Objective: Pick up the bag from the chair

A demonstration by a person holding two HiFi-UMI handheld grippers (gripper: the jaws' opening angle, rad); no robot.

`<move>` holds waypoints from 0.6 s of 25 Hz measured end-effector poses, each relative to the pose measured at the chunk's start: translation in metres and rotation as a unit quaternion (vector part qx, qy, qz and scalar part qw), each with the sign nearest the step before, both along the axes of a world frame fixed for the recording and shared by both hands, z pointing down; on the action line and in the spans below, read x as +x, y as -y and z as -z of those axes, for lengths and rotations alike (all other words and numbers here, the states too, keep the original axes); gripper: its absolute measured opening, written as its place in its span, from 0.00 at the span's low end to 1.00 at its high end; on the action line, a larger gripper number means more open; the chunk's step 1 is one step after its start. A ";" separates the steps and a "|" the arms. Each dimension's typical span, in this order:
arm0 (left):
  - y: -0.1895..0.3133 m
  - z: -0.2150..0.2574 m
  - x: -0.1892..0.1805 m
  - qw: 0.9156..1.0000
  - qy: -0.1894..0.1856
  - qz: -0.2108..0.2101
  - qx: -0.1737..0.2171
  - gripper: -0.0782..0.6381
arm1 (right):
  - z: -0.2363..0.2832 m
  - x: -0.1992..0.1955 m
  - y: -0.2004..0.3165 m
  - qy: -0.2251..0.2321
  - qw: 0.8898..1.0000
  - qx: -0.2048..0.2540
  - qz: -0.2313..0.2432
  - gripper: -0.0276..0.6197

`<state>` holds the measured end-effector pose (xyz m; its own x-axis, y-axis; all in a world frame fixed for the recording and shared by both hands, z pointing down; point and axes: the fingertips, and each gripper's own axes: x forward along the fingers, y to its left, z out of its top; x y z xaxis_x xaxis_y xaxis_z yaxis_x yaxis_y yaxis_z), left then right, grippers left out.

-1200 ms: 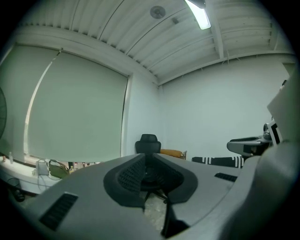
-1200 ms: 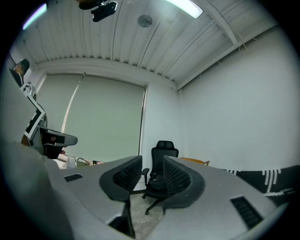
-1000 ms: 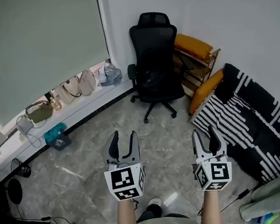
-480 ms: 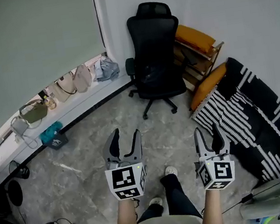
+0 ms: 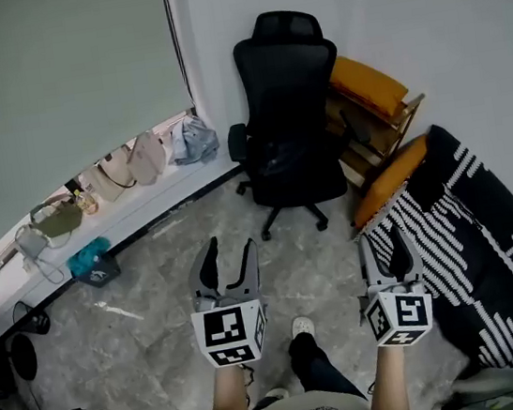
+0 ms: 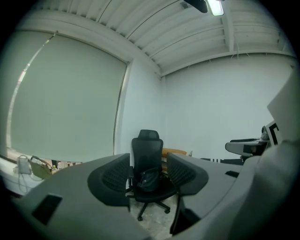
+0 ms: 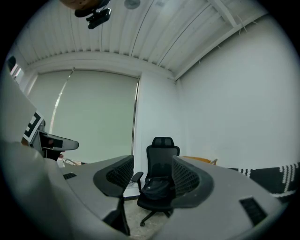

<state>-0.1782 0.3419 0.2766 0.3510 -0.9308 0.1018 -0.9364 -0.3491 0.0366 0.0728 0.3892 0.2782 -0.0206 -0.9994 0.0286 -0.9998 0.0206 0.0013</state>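
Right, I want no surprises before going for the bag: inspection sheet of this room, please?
Surface: glossy grey marble floor.
Job's things: small black bag on the seat of the black mesh office chair, untouched.
Clutter: pale handbags along the window ledge; teal box on the floor.
Grippers: left gripper and right gripper both empty, jaws apart, short of the chair.
Cables: dark cord on the floor, far left.
Surroundings: orange cushions on a wooden rack; black-and-white striped throw.

Office-like room, black swivel chair (image 5: 290,119), roller blind (image 5: 50,86), marble floor (image 5: 148,309)
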 end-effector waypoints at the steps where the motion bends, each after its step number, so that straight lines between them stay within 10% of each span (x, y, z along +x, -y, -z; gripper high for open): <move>1: 0.016 0.002 0.007 1.000 0.000 0.004 0.001 0.45 | 0.002 0.008 0.018 0.001 1.000 0.002 0.004 0.44; 15: 0.200 0.012 0.097 0.999 -0.009 0.045 0.004 0.45 | 0.019 0.101 0.226 0.003 0.998 0.012 0.055 0.44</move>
